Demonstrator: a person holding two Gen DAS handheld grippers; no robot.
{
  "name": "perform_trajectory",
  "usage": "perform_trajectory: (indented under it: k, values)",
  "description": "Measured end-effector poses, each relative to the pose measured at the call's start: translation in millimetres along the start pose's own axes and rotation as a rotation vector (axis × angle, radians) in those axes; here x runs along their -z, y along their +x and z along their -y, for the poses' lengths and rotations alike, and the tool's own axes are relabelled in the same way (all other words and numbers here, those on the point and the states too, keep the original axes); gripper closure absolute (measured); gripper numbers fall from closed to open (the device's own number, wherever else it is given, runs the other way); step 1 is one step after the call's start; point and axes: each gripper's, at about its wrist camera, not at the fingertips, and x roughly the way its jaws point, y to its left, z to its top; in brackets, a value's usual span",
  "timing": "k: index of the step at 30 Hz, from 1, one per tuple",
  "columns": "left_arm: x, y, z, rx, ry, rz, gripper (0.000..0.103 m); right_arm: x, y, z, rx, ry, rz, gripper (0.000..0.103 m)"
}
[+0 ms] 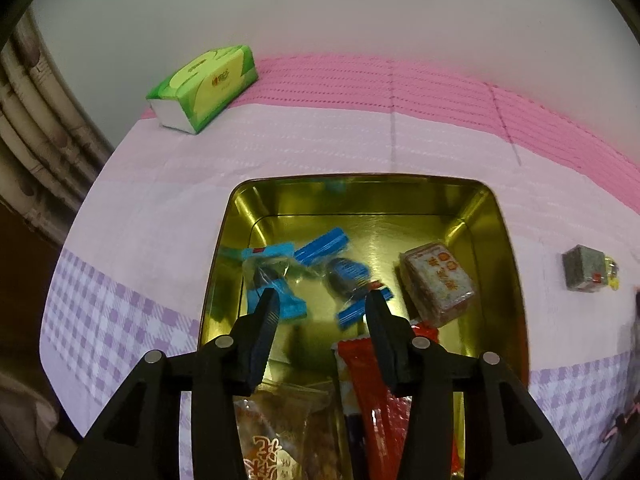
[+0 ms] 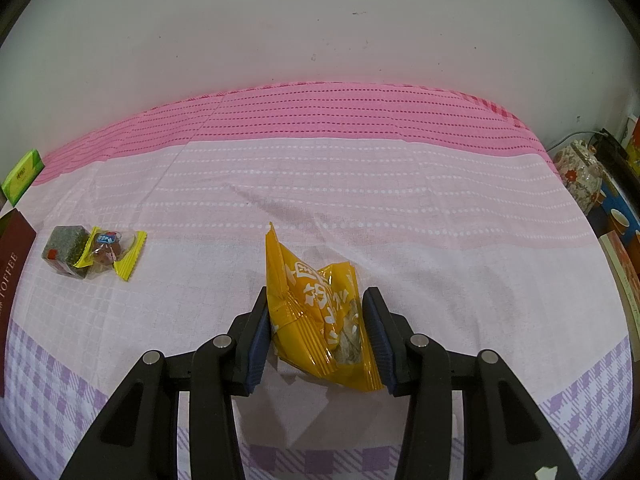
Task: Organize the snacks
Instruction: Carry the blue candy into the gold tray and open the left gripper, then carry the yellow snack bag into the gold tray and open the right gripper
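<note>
A gold tin box (image 1: 508,240) sits on the cloth and holds several snacks: blue-wrapped candies (image 1: 276,276), a brown square cake (image 1: 438,284), a red packet (image 1: 372,396) and a clear packet of brown snacks (image 1: 280,428). My left gripper (image 1: 322,304) is open and empty above the tin. My right gripper (image 2: 316,308) is shut on a yellow snack packet (image 2: 320,320) held just above the cloth. A grey-green square snack (image 2: 64,250) and a yellow-wrapped candy (image 2: 110,252) lie at the left; the grey-green snack also shows in the left wrist view (image 1: 584,268).
A green tissue pack (image 1: 206,86) lies at the cloth's back left. The pink and purple cloth (image 2: 360,200) covers the surface up to a white wall. A dark red toffee box (image 2: 12,248) lies at the left edge. Floral items (image 2: 580,176) stand off the right edge.
</note>
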Motion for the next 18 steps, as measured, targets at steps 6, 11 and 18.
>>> perform_trajectory:
  k: [6, 11, 18]
  values:
    - [2, -20, -1, 0.017, 0.001, 0.036, 0.056, 0, 0, -1, 0.000, -0.003, 0.000, 0.060]
    - [9, -39, -7, 0.013, -0.015, 0.073, 0.049, 0, 0, -1, 0.001, -0.005, 0.001, 0.060]
    - [33, -63, -20, -0.049, -0.028, 0.135, 0.044, 0, 0, -2, 0.004, -0.008, 0.002, 0.062]
